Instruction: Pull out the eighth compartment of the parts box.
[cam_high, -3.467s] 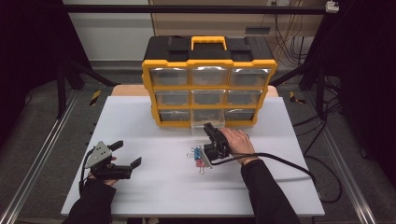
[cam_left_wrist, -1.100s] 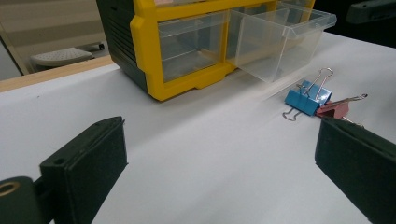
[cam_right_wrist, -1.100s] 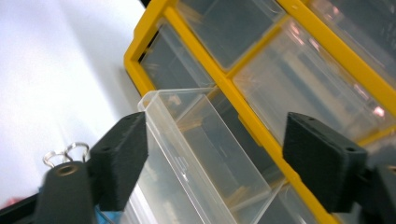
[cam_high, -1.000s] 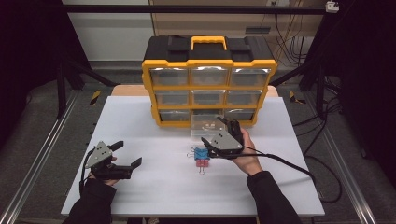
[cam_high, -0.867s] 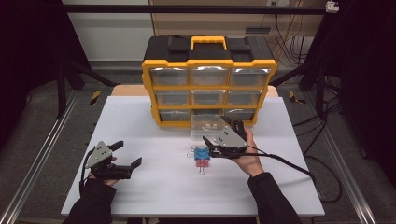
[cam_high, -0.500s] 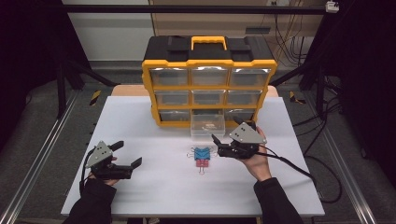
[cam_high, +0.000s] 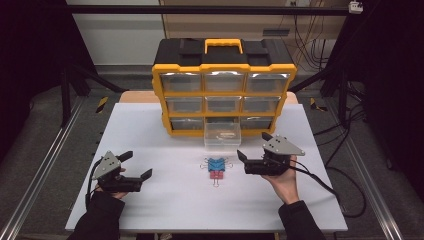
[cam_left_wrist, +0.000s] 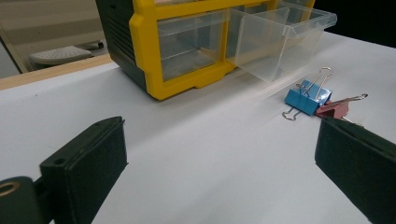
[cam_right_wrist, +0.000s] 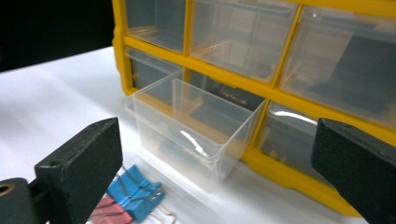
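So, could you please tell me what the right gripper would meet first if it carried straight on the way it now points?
Probably the pulled-out clear plastic drawer of the yellow and black organiser cabinet, which lies between the right gripper's open, empty jaws. The blue binder clip sits low by one jaw; depth is unclear.

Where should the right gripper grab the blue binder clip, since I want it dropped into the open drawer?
Probably across the blue binder clip body, coming from above, jaws on its two flat faces. Its wire handles splay out and look too thin to pinch firmly, and the red clip touches its near side. The right gripper is open beside it; the open drawer sits just behind.
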